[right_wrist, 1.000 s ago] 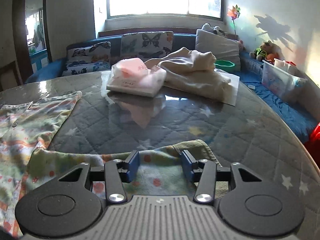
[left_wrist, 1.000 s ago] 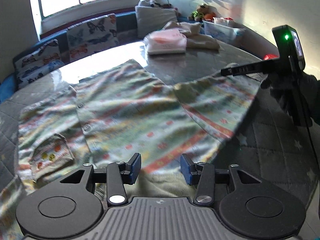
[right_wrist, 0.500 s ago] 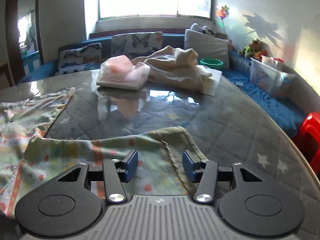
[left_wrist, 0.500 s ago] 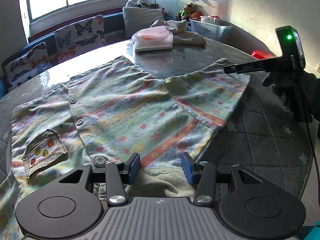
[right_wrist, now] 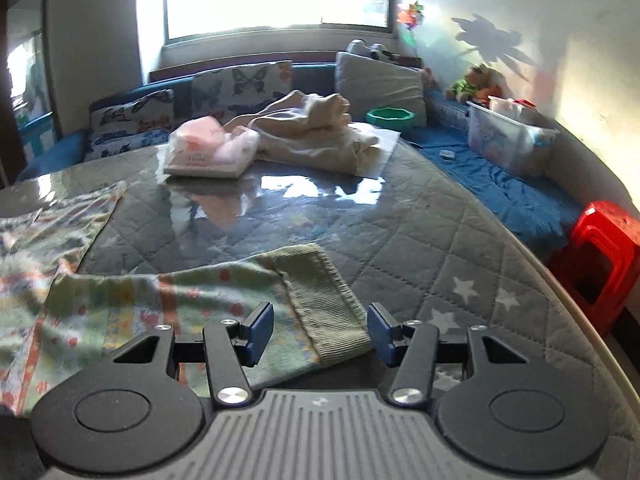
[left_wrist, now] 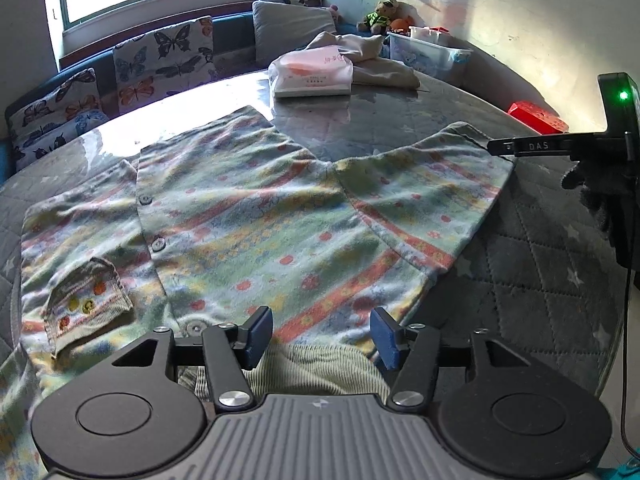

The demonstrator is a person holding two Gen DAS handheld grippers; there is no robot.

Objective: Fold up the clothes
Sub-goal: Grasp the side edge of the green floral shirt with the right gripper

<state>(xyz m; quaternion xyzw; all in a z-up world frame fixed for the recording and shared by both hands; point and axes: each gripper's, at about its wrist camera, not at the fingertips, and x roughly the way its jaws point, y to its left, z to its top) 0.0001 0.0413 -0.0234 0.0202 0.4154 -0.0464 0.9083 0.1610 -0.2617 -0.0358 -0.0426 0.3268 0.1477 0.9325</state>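
Quilted grey star-print table (right_wrist: 460, 240) bears the spread patterned shirt (left_wrist: 260, 216); both grippers (left_wrist: 322, 334) (right_wrist: 320, 334) gape wide, holding nothing.

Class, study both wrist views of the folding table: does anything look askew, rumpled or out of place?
Yes. The patterned shirt lies wrinkled, its sleeve angled sideways with the ribbed cuff between the open right tool. At the far end, a cream garment sits in an unfolded heap. Nothing looks spilled or damaged.
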